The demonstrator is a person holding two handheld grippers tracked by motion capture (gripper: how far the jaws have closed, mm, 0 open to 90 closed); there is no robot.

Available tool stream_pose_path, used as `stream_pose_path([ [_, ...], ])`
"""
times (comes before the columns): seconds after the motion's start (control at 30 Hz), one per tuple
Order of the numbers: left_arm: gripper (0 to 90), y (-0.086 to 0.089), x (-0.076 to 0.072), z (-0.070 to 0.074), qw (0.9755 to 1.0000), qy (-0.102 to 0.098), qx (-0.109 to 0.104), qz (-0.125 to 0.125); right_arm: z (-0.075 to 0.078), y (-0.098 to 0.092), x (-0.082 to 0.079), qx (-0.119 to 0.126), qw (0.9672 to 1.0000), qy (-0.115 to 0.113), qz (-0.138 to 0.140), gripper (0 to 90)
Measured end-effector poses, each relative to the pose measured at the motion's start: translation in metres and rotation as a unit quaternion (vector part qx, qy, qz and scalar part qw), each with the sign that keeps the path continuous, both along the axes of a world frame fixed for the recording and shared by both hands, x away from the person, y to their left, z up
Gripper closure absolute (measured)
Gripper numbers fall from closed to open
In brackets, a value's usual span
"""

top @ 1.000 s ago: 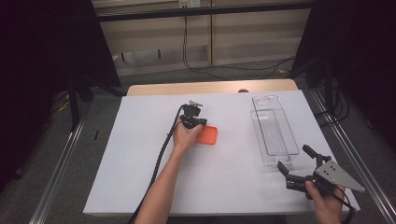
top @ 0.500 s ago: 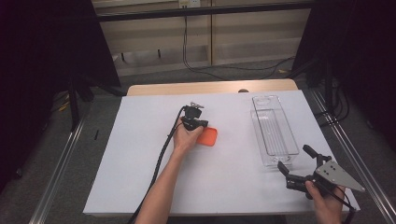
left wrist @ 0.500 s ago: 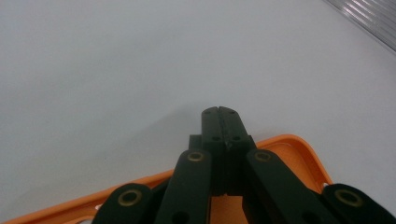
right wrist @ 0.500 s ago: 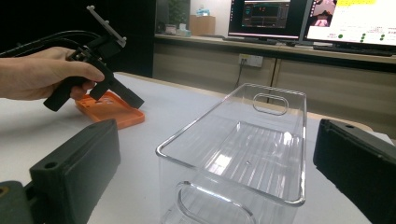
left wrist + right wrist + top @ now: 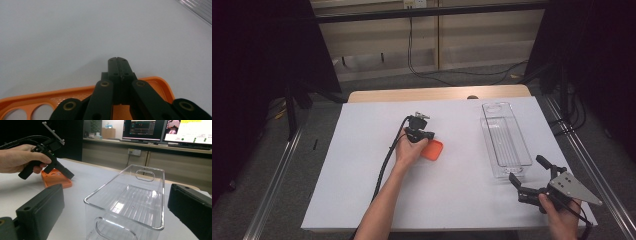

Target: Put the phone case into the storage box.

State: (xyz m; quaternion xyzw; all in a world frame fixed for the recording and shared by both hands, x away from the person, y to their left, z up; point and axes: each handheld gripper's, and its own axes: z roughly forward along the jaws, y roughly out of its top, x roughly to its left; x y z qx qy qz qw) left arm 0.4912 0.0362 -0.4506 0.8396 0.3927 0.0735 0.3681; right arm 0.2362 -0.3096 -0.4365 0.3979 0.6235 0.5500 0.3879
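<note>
An orange phone-case-like tray (image 5: 433,150) lies flat near the middle of the white table (image 5: 362,165). A person's left hand holds my left gripper (image 5: 426,136) tilted down onto it. In the left gripper view its jaws (image 5: 117,60) are pressed together with nothing between them, reaching over the case's rim (image 5: 155,80). The right gripper view shows the same gripper (image 5: 68,174) touching the case (image 5: 56,180). My right gripper (image 5: 526,169) stands open at the near right, pointing at the near end of a clear plastic bin (image 5: 504,142).
The clear bin (image 5: 140,195) is empty, with handle cut-outs at both ends, and lies lengthwise along the table's right side. A black cable (image 5: 387,160) trails from the left gripper beside the forearm. Monitors (image 5: 175,131) stand on a far counter.
The left hand has shifted very slightly over the orange case. The right gripper has stayed where it was.
</note>
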Motion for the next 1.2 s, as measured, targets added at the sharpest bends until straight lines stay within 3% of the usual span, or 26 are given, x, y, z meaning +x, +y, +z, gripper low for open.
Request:
stream_pose_path([
  [0.43, 90.0, 0.004, -0.007, 0.001, 0.9998, 0.004, 0.009, -0.016, 0.000, 0.000, -0.001, 0.000, 1.0000, 0.001, 0.001, 0.5],
  [0.57, 90.0, 0.005, -0.012, 0.001, 0.9999, 0.011, 0.000, -0.011, 0.000, 0.000, -0.001, 0.000, 1.0000, 0.000, 0.001, 0.5],
  [0.83, 90.0, 0.007, -0.019, 0.000, 0.9996, 0.009, 0.003, -0.025, 0.000, 0.001, -0.002, 0.002, 1.0000, 0.001, 0.002, 0.4],
  [1.2, 90.0, 0.010, -0.029, 0.002, 0.9988, 0.001, 0.026, -0.042, 0.000, 0.001, -0.002, 0.001, 1.0000, 0.001, 0.000, 0.3],
])
